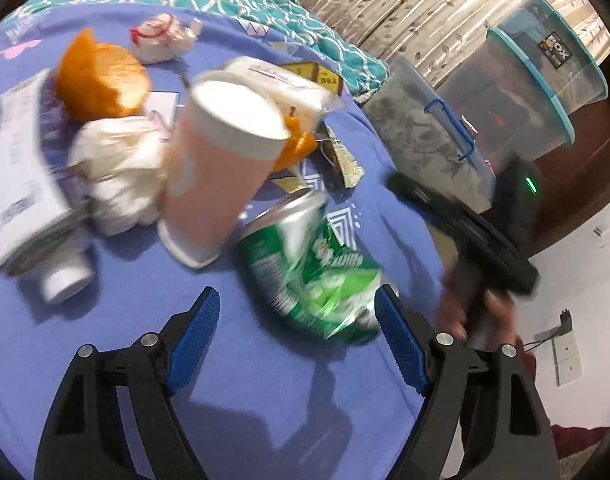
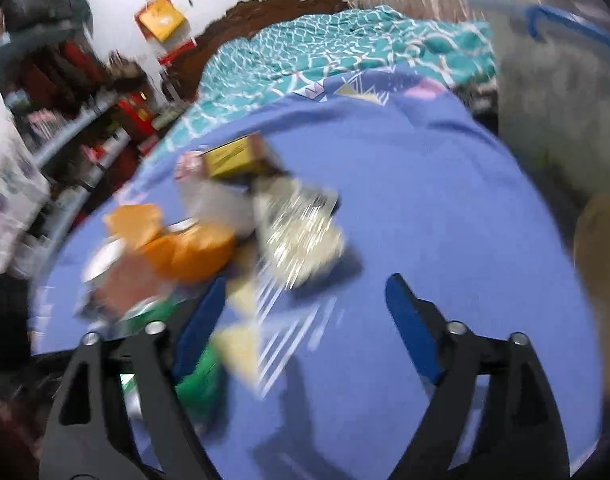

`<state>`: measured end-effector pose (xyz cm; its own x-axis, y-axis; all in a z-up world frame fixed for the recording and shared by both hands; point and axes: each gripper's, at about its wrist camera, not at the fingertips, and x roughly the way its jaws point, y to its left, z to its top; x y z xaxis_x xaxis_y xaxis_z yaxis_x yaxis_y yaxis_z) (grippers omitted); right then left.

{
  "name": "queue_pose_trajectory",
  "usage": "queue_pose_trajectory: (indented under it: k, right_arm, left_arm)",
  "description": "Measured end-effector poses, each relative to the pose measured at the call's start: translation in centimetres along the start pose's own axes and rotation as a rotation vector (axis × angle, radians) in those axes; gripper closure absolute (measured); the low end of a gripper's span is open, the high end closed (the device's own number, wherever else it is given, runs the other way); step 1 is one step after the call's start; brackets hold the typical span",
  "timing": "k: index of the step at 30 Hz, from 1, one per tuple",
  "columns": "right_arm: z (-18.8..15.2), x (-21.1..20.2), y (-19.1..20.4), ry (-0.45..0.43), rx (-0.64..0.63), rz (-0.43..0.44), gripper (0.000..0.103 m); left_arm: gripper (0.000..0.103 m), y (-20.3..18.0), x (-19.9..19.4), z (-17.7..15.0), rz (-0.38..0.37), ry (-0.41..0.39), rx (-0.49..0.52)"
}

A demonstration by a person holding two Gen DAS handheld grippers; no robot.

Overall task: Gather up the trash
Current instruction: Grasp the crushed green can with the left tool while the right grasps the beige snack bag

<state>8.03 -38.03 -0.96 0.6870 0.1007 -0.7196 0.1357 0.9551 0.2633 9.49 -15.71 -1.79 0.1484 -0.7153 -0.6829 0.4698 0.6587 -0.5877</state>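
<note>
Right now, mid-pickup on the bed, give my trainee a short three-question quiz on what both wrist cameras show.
1. True or false: the left gripper is clamped shut on the pink paper cup.
2. Multiple choice: which item lies nearest the left gripper's fingers? A) crushed green can B) orange peel C) crumpled white tissue
3. Fill in: the trash lies on a ____ coloured bedsheet.

Key: 1. False, its jaws stand open and hold nothing. 2. A, the can sits just ahead, beside the right-hand finger. 3. Blue (periwinkle). The right gripper is open too, over the same sheet.
</note>
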Motion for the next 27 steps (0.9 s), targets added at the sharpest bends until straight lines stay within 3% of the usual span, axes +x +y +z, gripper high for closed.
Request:
queue_pose_trajectory:
  k: [5,7,9,11,18,23,27]
  right_arm:
    - [1.8,5.0,0.6,0.105,-0.093,-0.057,0.016]
    - [1.5,6.1,0.2,0.137,-0.109,-0.064,0.021]
    - [0.6,5.0,-0.2,0.114,-0.095,-0.057,0.041]
    - [-0.3,3.3,-0.2,0.090,-0.076,-0.030,0.047]
    - [-7.1,-3.6,-1.5,0.044,0.067,0.051,0.054]
    - [-11.1,-7.2,-1.9,-0.001,0.160,0.081,0.056]
    - [-12.7,-8.9,-2.1,-0.055,0.197,0.073,0.056]
  left_arm:
    - [0.027,-0.7,2.2,1.0,-0.004,0.027,-0.021]
    - [0.028,-0.7,2.8,1.2,-0.023,0.035,-0.043]
    - [0.029,-0.6,3.2,1.3,-0.040,0.033,-0.058]
    - [0.038,-0.9,3.5,1.4,-0.071,0.037,-0.063]
    - [0.042,-2.9,3.7,0.3,-0.072,0.060,-0.014]
    - [0.036,-3.5,4.6,-0.2,-0.066,0.096,-0.004]
    - [0.044,-3.7,5.6,0.4,-0.067,0.110,-0.002]
